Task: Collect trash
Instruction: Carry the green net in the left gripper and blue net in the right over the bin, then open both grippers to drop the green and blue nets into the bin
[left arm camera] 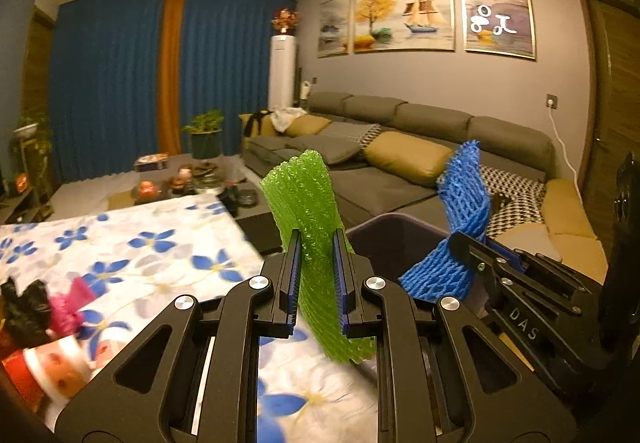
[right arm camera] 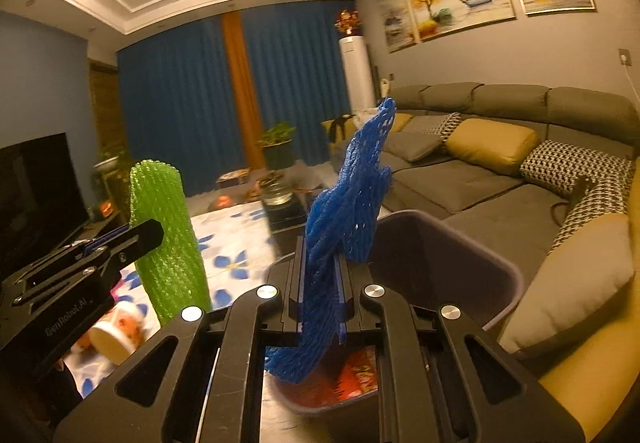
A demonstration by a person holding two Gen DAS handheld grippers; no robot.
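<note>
Left gripper [left arm camera: 317, 243] clamped on a green foam net [left arm camera: 306, 203] above the flowered tablecloth [left arm camera: 160, 255], right gripper [right arm camera: 322, 259] pinching a blue foam net [right arm camera: 352, 179] just over the dark bin [right arm camera: 460, 255] holding red wrappers, grey sofa [right arm camera: 480, 171] and blue curtains [left arm camera: 112, 91] beyond.

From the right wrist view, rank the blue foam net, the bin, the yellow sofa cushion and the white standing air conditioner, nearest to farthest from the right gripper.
1. blue foam net, clamped in the right gripper.
2. bin, just beyond, slightly right.
3. yellow sofa cushion, on the sofa, right.
4. white standing air conditioner, far corner.
</note>
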